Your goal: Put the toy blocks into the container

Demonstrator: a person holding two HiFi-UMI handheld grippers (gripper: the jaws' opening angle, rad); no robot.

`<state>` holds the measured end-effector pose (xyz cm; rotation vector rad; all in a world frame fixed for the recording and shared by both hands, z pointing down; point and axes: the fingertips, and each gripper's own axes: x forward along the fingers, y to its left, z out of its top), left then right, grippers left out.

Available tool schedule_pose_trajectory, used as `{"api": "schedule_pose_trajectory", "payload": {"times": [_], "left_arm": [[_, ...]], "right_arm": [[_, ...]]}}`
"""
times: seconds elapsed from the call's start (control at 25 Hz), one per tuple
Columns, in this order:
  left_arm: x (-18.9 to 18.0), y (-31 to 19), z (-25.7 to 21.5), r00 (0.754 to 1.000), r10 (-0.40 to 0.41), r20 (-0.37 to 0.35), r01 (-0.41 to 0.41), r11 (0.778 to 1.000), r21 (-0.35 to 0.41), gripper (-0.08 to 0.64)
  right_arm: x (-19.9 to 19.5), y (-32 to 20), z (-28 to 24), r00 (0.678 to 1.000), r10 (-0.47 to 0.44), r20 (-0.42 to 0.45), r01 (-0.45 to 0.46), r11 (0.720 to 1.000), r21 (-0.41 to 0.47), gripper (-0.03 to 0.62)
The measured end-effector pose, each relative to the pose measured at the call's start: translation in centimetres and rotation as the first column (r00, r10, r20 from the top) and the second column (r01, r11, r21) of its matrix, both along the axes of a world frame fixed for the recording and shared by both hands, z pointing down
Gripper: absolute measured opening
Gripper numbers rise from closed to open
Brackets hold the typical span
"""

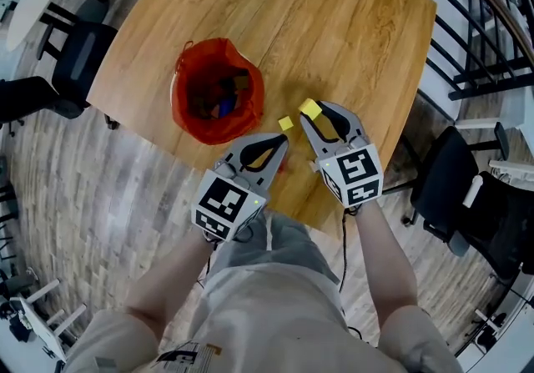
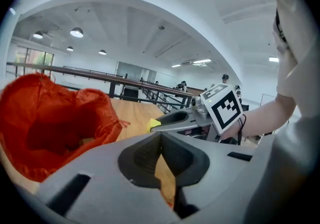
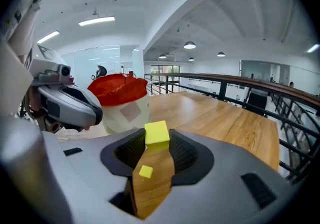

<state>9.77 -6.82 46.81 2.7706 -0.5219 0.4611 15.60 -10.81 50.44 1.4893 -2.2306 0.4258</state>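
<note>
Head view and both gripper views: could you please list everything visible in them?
table: one, wood, centre
container: one, red-lined, table's left
blocks inside: dark, count unclear
big block: one, yellow, in right jaws
small block: one, yellow, on table between the grippers
chairs: at least two, black, floor at both sides
railing: black, upper right
left gripper: grey, jaws shut, empty
right gripper: grey, jaws on big block

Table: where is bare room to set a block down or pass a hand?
Bare: the far half of the table beyond the container, and its right side. Crowded: the near edge, where the left gripper, the right gripper with its held block and a loose block bunch together.
</note>
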Motion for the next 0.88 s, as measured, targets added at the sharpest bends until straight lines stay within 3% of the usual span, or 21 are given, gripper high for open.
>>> {"api": "schedule_pose_trajectory", "payload": {"times": [0.08,0.24,0.4,0.56,0.72,0.88], "left_arm": [[-0.2,0.4,-1.5,1.0,0.006,0.009,-0.006,0.998,0.058,0.012],[-1.5,0.5,-4.8,0.998,-0.037,-0.058,0.041,0.997,0.069,0.012],[-3.4,0.5,-7.9,0.995,-0.068,-0.078,0.077,0.989,0.122,0.012],[-6.0,0.2,-11.1,0.982,-0.152,-0.11,0.165,0.979,0.117,0.012],[-9.0,-0.7,-13.4,0.973,-0.199,-0.121,0.22,0.956,0.193,0.012],[-11.3,-0.7,-15.3,0.96,-0.243,-0.138,0.269,0.937,0.223,0.012]], "right_arm": [[-0.6,0.3,-2.0,1.0,0.007,0.017,-0.008,0.999,0.034,0.153],[-1.9,1.1,-5.6,0.997,0.008,0.08,-0.015,0.997,0.082,0.153],[-3.3,1.8,-9.0,0.985,0.001,0.174,-0.022,0.993,0.115,0.153],[-4.6,2.6,-12.2,0.984,-0.037,0.174,0.007,0.985,0.173,0.153],[-6.5,2.9,-15.2,0.982,-0.094,0.163,0.054,0.972,0.23,0.153],[-8.2,3.3,-17.6,0.976,-0.135,0.172,0.084,0.958,0.273,0.153]]}}
